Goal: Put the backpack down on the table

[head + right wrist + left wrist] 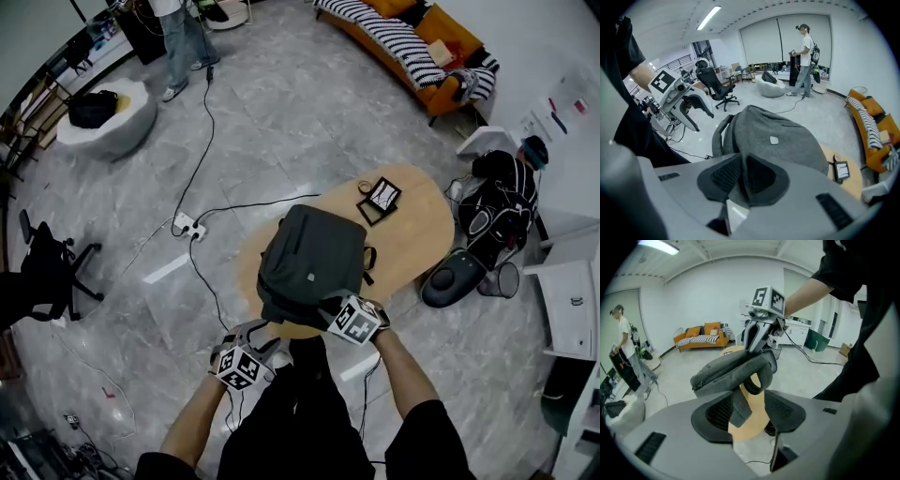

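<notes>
A grey backpack (309,262) lies on the oval wooden table (412,225), its near end over the table's front edge. My right gripper (328,305) is at that near end, and in the right gripper view (740,176) its pads pinch a fold of the backpack's (773,136) fabric. My left gripper (253,331) hangs below and left of the table edge. In the left gripper view it (749,413) stands open, and a grey strap (738,406) of the backpack (726,369) hangs loose between the jaws, near the left pad.
A small framed picture (382,197) and a little round thing (365,187) sit at the table's far end. Black bags (497,206) and a dark round object (455,277) are on the floor to the right. A power strip (187,225) with cables lies to the left, and an office chair (47,267) stands beyond it.
</notes>
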Demonstrator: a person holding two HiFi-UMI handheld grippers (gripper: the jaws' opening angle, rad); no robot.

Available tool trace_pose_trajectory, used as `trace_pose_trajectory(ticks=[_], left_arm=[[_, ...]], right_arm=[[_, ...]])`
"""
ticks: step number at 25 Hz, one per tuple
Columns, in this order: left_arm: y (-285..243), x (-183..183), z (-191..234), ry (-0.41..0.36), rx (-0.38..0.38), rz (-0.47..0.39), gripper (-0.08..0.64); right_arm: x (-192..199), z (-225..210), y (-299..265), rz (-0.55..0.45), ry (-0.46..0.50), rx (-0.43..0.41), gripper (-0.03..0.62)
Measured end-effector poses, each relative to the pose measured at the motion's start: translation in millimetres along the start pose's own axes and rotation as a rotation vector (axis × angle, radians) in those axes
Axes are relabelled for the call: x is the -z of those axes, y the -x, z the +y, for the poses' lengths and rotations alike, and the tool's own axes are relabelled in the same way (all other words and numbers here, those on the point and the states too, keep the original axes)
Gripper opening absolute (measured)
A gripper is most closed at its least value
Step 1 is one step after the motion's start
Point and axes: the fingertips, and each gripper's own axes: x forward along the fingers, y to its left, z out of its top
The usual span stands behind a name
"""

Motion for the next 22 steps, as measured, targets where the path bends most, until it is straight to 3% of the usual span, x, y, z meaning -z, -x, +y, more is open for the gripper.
trace_pose_trajectory(ticks=[3,8,12,15,22], left_arm=[[10,30,-11,0.084,-0.020,0.018,0.210],[23,54,-19,0.252,-0.048,-0.030,0.205],[39,52,-16,0.367,-0.070,-0.111,0.071],[46,49,-17,0.472,-0.055,-0.181,0.025],[40,75,-3,0.515,-0.150,-0.165,0.015]], right_arm=[[10,13,-15,0.004,-0.011,-0.001,0.058],[30,38,-47,0.034,-0.040,-0.013,0.060],[37,60,-76,0.053,-0.058,-0.018,0.060],[47,72,-97,0.073,-0.090,-0.025,0.060],[74,93,-148,0.120,-0.153,-0.042,0.060]])
